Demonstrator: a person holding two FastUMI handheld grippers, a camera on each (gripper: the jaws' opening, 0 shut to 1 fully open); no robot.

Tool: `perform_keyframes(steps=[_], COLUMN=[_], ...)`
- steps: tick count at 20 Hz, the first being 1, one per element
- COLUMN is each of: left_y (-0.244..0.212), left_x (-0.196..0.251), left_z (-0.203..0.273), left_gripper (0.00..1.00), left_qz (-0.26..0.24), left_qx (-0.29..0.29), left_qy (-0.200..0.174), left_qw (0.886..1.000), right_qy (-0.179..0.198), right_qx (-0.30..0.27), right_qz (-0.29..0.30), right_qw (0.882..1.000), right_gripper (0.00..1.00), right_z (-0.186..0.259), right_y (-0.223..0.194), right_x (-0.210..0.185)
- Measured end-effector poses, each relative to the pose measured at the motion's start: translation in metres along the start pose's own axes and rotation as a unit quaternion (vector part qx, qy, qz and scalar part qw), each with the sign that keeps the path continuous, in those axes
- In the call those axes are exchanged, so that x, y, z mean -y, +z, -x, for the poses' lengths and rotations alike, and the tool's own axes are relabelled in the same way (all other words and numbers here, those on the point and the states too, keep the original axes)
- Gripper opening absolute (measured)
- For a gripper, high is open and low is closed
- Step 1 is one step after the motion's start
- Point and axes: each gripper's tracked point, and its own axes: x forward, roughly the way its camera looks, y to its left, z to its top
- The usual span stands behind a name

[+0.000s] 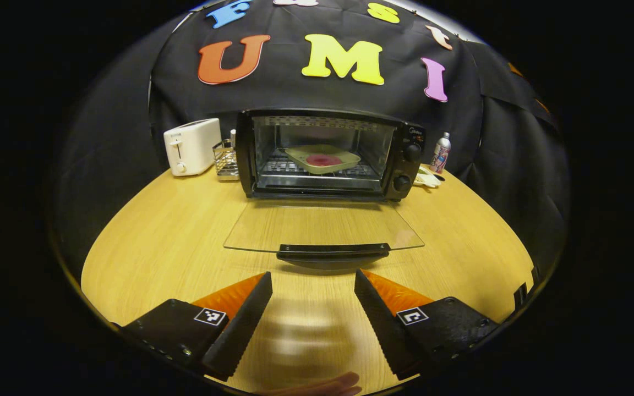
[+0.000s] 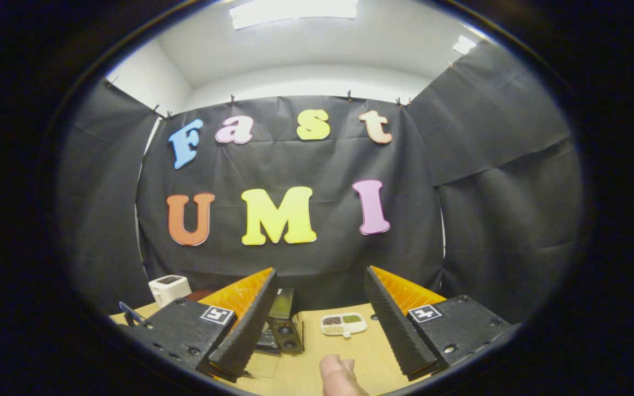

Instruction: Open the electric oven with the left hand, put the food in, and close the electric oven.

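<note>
- The surface (image 1: 157, 247) is pale wood, stretching ahead of both grippers.
- The oven (image 1: 328, 154) stands straight ahead of the left gripper (image 1: 313, 286), its glass door (image 1: 322, 228) folded down flat toward it, the door handle (image 1: 332, 252) just beyond the fingertips.
- Inside, on the rack, sits a tray (image 1: 322, 158) with the red food (image 1: 323, 160) in it.
- The toaster (image 1: 191, 146) stands beyond and to the gripper's left of the oven, a wire rack (image 1: 225, 159) between them.
- A bottle (image 1: 441, 152) stands to the oven's right.
- The left gripper is open, holding nothing.
- The right gripper (image 2: 320, 286) is raised, jaws apart and empty; below it lies a small sectioned dish (image 2: 343, 323).
</note>
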Motion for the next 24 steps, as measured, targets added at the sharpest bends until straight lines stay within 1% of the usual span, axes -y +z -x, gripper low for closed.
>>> perform_keyframes(steps=[2,4,10,13,15,17,18,19,24], left_y=[-0.002,-0.003,-0.010,-0.019,-0.022,-0.022,-0.023,-0.023,-0.020], left_x=[0.007,0.014,0.016,0.013,0.016,0.015,0.015,0.015,0.017], left_z=[-0.010,-0.020,-0.041,-0.047,-0.050,-0.050,-0.050,-0.050,-0.048], left_gripper=[0.95,0.95,0.95,0.95,0.95,0.96,1.00,0.96,0.96], left_qz=[-0.007,-0.011,-0.018,-0.017,-0.018,-0.020,-0.021,-0.021,-0.021], left_qx=[-0.011,-0.022,-0.049,-0.077,-0.085,-0.088,-0.088,-0.089,-0.091], left_qy=[-0.006,-0.013,-0.001,0.017,0.017,0.020,0.021,0.021,0.021], left_qw=[1.000,1.000,0.999,0.997,0.996,0.996,0.996,0.996,0.995], right_qy=[-0.009,-0.017,-0.024,-0.025,-0.025,-0.022,-0.022,-0.021,-0.021], right_qx=[0.008,0.005,0.010,0.009,0.000,-0.010,-0.015,-0.020,-0.027], right_qz=[0.001,0.005,0.015,0.012,0.010,0.008,0.007,0.006,0.001], right_qw=[1.000,1.000,1.000,1.000,1.000,1.000,1.000,1.000,0.999], right_gripper=[0.96,0.96,0.96,0.96,0.96,0.96,0.96,0.96,0.96], right_z=[0.000,0.004,0.016,0.015,0.013,0.011,0.010,0.008,0.008], right_y=[0.005,0.002,0.007,0.004,-0.004,-0.011,-0.014,-0.017,-0.020], right_x=[0.015,0.029,0.048,0.052,0.056,0.057,0.059,0.059,0.064])
